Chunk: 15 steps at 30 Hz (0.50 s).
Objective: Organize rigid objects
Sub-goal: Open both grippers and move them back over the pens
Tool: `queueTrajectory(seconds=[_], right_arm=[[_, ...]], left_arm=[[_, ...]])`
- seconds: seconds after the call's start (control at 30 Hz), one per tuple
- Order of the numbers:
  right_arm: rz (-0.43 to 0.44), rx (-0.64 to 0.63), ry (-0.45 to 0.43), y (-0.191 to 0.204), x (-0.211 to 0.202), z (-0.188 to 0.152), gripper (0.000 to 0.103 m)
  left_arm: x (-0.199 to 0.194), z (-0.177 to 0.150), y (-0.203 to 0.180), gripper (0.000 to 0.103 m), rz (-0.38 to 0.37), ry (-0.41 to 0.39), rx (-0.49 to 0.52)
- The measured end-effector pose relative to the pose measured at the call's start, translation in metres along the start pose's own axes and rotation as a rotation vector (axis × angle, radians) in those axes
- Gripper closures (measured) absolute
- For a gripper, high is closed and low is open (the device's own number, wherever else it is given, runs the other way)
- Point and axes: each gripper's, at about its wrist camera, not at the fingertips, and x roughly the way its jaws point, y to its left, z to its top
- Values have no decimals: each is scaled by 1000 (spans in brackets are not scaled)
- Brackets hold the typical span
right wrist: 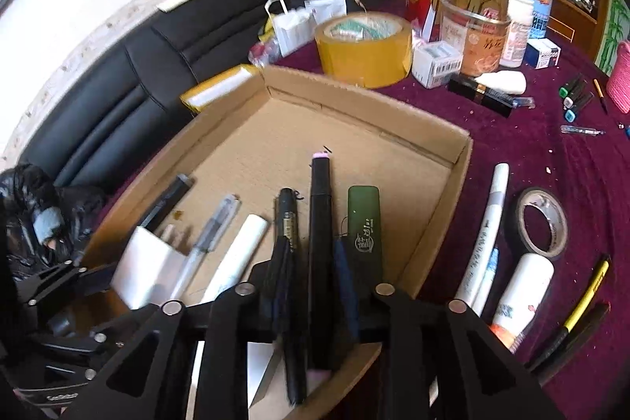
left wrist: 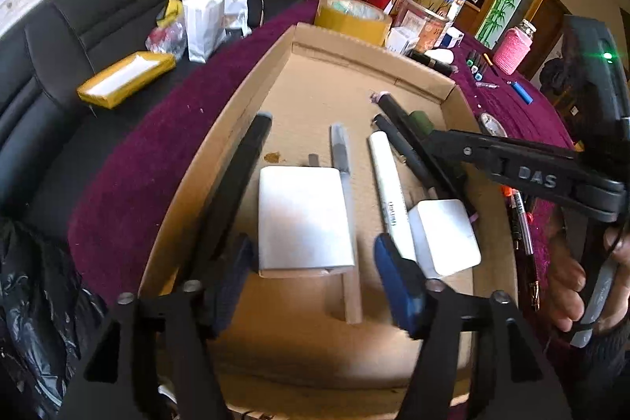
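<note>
A shallow cardboard tray (left wrist: pixel 244 128) (right wrist: pixel 453 160) lies on the purple cloth and holds pens and boxes in a row. My left gripper (left wrist: pixel 315 278) is open, its blue pads either side of a white box (left wrist: pixel 303 219) without touching it. Beside that box lie a grey pen (left wrist: pixel 340 152), a white pen (left wrist: pixel 388 180) and a white cube (left wrist: pixel 445 235). My right gripper (right wrist: pixel 313 274) is open around a black marker with a pink end (right wrist: pixel 319 223); a gap shows on its left side. A black pen (right wrist: pixel 287 219) and a green case (right wrist: pixel 364 223) flank it.
Outside the tray's right wall lie white pens (right wrist: pixel 486 235), a black tape roll (right wrist: pixel 539 223), a white bottle (right wrist: pixel 523 294) and a yellow pen (right wrist: pixel 586 294). A yellow tape roll (right wrist: pixel 364 46) and jars crowd the far side. A black sofa (left wrist: pixel 59 65) runs along the left.
</note>
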Motion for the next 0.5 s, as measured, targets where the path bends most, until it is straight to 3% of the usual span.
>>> queueTrajectory(seconds=[0.13,0.27,0.37,0.5], right_arm=[[79,20,-79,-6,-37,-18,56],[143,90,-134,-28,-69,-50,53],[127,166,-146,-54,-90,-81,53],[88,297,-181,-96,-117,-120,53]], left_arm=[[-22,-7,-16,27,-10,-44,13],[-41,-11,-43,27,-43,-104,7],[-45,-14,-84,27,-105,-130,42],[-34,-21,-147,27,-180,-80,151]])
